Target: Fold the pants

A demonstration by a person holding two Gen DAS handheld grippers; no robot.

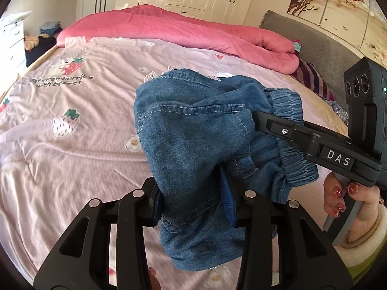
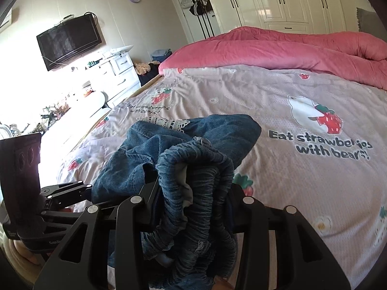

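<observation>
Blue denim pants (image 1: 193, 130) with an elastic waistband (image 1: 290, 106) hang bunched above the pink bedspread (image 1: 72, 157). My left gripper (image 1: 193, 198) is shut on a fold of the denim. My right gripper (image 2: 193, 212) is shut on the gathered waistband (image 2: 200, 169); it shows in the left wrist view (image 1: 256, 120) coming in from the right, clamped on the pants. The left gripper's body shows in the right wrist view (image 2: 60, 193) at the lower left. White lace trim (image 2: 167, 122) shows at the pants' far edge.
A folded pink duvet (image 1: 193, 31) lies across the far side of the bed. A grey headboard (image 1: 326, 55) and striped pillow (image 1: 312, 77) are at the right. A white dresser (image 2: 116, 72) and wall TV (image 2: 70, 41) stand beyond the bed's left edge.
</observation>
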